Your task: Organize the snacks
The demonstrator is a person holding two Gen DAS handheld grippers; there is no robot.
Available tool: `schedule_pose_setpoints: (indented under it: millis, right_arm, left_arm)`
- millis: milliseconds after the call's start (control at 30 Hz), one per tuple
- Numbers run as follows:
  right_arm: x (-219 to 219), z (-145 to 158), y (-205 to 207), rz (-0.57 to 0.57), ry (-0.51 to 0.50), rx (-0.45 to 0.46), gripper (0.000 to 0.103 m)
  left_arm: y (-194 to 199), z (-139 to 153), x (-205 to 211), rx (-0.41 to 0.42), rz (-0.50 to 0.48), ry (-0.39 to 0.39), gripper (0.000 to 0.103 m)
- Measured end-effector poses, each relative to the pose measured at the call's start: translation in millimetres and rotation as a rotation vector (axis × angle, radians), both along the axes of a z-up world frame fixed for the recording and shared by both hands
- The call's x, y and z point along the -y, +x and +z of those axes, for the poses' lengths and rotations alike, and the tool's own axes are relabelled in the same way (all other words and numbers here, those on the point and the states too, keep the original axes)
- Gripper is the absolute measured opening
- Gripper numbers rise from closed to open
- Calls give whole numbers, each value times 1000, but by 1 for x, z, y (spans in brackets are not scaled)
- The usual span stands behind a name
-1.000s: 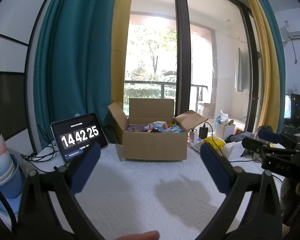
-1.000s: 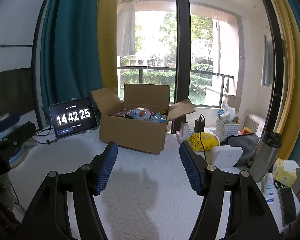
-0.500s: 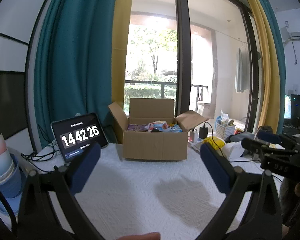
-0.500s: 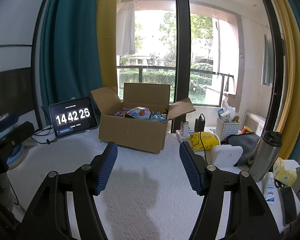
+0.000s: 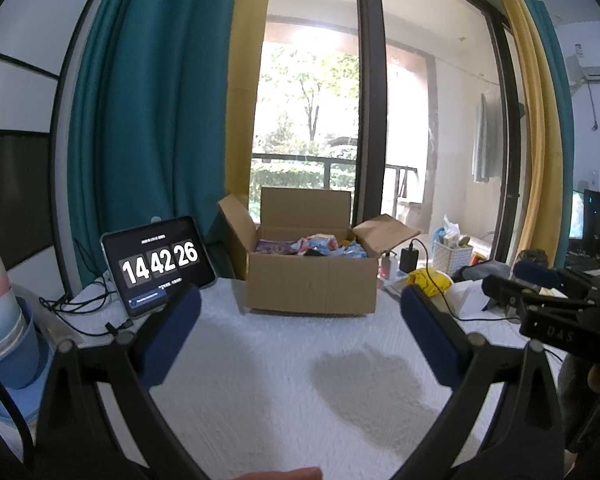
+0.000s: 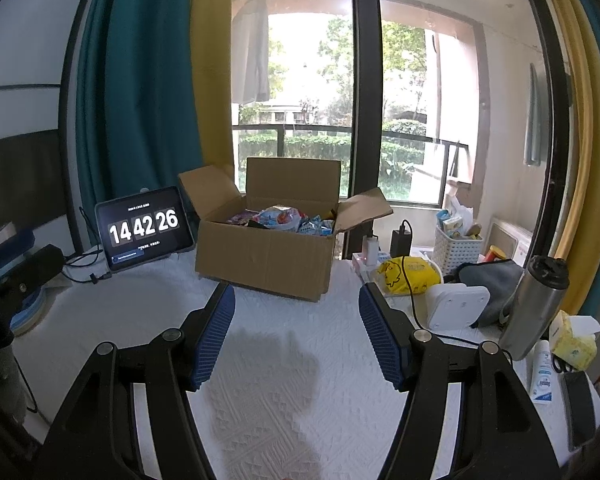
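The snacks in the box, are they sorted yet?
Not yet. Nothing looks done: the snacks all sit heaped in the open cardboard box. Nothing is in hand: both the left tongs and right tongs are open and empty. All the sorting is left.

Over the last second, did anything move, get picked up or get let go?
Only the clock on the tablet ticked from 14:42:25 to 14:42:26. Nothing was picked up or let go. The left gripper and right gripper stayed open and empty over the white tablecloth, short of the open cardboard box with its snacks inside.
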State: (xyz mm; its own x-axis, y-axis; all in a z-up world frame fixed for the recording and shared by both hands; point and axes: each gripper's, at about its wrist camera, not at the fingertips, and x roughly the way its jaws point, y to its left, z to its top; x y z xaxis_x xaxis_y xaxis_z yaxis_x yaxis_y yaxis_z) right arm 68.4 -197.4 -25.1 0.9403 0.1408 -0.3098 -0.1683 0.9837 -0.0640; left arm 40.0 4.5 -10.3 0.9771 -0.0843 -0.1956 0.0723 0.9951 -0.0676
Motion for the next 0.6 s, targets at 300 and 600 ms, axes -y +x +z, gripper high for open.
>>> schedule_pose_setpoints:
  millis: [300,600]
  right_arm:
    - [-3,-1,2,5,-7,-7,68]
    - [-1,-5,19,11,-15,-27,68]
  left_arm:
    - [0,-2,0,-6,6,-8,101]
    - [11,1,3,17,-23,4,101]
